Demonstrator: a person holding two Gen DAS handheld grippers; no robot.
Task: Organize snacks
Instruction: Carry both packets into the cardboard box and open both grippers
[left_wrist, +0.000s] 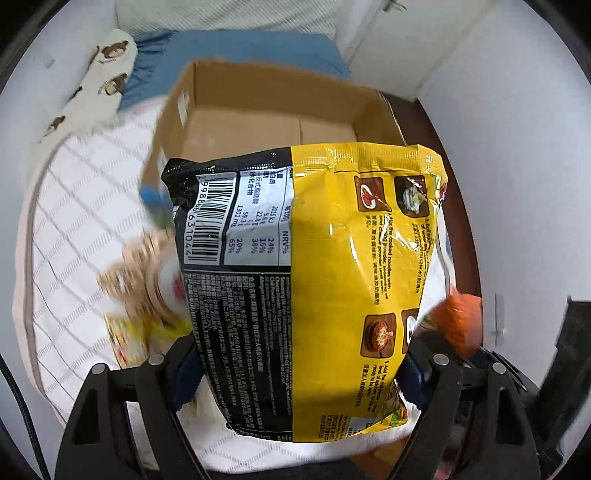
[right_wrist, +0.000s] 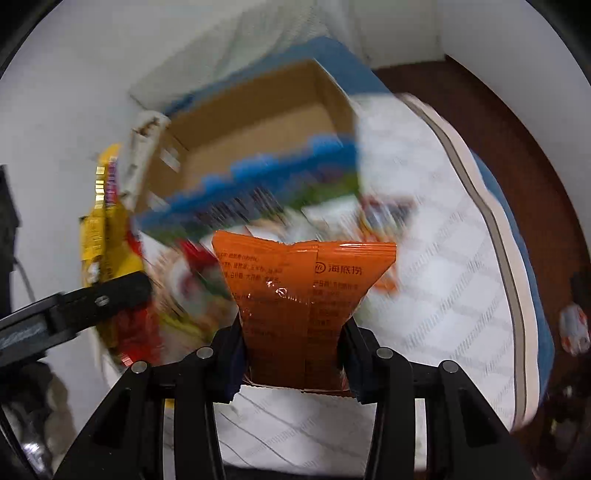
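Up close in the left wrist view, a large yellow and black noodle packet (left_wrist: 314, 291) fills the middle of the picture, its back facing the camera with a barcode, a nutrition table and small cooking pictures. The left gripper (left_wrist: 301, 373) grasps it across its lower part, one of the black fingers (left_wrist: 177, 373) pressing on each side, so the packet stands up and away from the camera, clear of the bed. Beyond its top edge sits an open cardboard box (left_wrist: 273, 110), brown inside, with nothing visible on the part of its floor that shows. At the packet's right edge, a blurred bit of orange packet (left_wrist: 460, 317) shows.

From the right wrist view, that small orange packet (right_wrist: 303, 295) with printed Chinese text is clenched by the right gripper (right_wrist: 293, 354), whose fingers (right_wrist: 231, 354) squeeze its lower half into a narrow waist. Behind it lies a heap of other snack packets (right_wrist: 258, 206), badly blurred; blue, green, red and white wrappers can be made out but not read. The same cardboard box (right_wrist: 258, 122) stands past the heap.

Everything rests on a bed with a white quilted cover (right_wrist: 443, 258) and blue sheet (left_wrist: 236, 51). A bear-print cloth (left_wrist: 107, 74) lies beside the box. White walls and dark brown floor (right_wrist: 517, 147) surround the bed.
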